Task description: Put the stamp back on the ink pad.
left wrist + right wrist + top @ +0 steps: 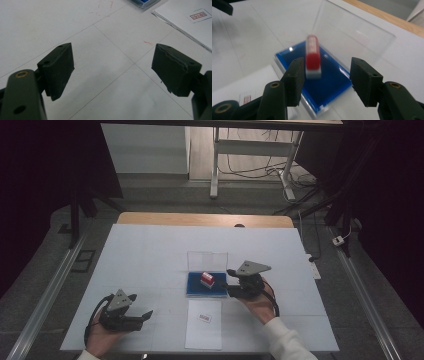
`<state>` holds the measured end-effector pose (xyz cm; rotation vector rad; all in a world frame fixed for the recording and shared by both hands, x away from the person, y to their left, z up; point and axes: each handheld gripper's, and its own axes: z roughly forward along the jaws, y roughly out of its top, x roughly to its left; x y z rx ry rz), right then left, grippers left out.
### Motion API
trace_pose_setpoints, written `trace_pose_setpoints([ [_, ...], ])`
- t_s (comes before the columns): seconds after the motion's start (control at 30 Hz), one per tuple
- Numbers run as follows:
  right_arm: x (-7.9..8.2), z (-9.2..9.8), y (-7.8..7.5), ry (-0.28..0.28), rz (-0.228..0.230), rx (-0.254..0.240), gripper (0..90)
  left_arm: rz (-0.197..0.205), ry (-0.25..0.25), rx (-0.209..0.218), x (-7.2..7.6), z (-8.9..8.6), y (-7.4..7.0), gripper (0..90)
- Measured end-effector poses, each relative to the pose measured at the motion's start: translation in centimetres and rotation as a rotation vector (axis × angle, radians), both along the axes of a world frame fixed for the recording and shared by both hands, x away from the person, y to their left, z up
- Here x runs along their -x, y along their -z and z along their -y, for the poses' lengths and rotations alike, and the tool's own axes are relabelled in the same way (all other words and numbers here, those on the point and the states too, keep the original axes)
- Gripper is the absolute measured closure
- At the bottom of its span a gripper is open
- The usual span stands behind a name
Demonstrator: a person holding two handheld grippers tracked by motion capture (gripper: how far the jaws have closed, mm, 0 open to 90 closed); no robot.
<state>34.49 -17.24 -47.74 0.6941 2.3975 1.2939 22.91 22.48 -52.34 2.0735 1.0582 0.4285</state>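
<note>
On the blue ink pad (206, 286) at mid-table stands the red stamp (207, 279), upright, its white base on the pad, presumably parked there to take ink; its clear lid (207, 260) is tipped up behind. I hold the right gripper (230, 281) just beside the pad, jaws parted and empty, the stamp seen between them in the right gripper view. My left gripper (145, 316) idles wide open, well apart. A stamped paper (204, 325) lies near the pad.
</note>
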Motion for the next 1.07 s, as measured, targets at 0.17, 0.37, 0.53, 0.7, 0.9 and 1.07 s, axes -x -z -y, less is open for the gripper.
trace_pose_setpoints([
  [0.17, 1.4, 3.3, 0.5, 0.046, -0.006, -0.006, 45.1, 0.001, 0.000, 0.004, 0.0, 0.0, 0.0, 18.2],
  [0.37, 3.1, 6.8, 1.3, 0.094, -0.007, -0.009, 45.3, 0.000, 0.009, 0.007, 0.0, 0.1, -0.1, 18.1],
  [0.53, 3.9, 9.2, 1.8, 0.129, -0.007, 0.010, 45.5, 0.000, 0.014, 0.007, 0.0, 0.3, -0.1, 18.1],
  [0.7, 4.4, 11.0, 2.2, 0.163, -0.011, 0.012, 45.9, 0.000, 0.015, 0.008, 0.1, 0.4, -0.1, 18.0],
  [0.9, 4.6, 11.7, 2.3, 0.171, -0.005, 0.009, 45.9, -0.001, 0.014, 0.008, 0.1, 0.5, -0.1, 18.0],
  [1.07, 4.6, 11.7, 2.2, 0.158, -0.002, 0.011, 45.6, -0.002, 0.016, 0.011, 0.1, 0.5, -0.1, 17.9],
])
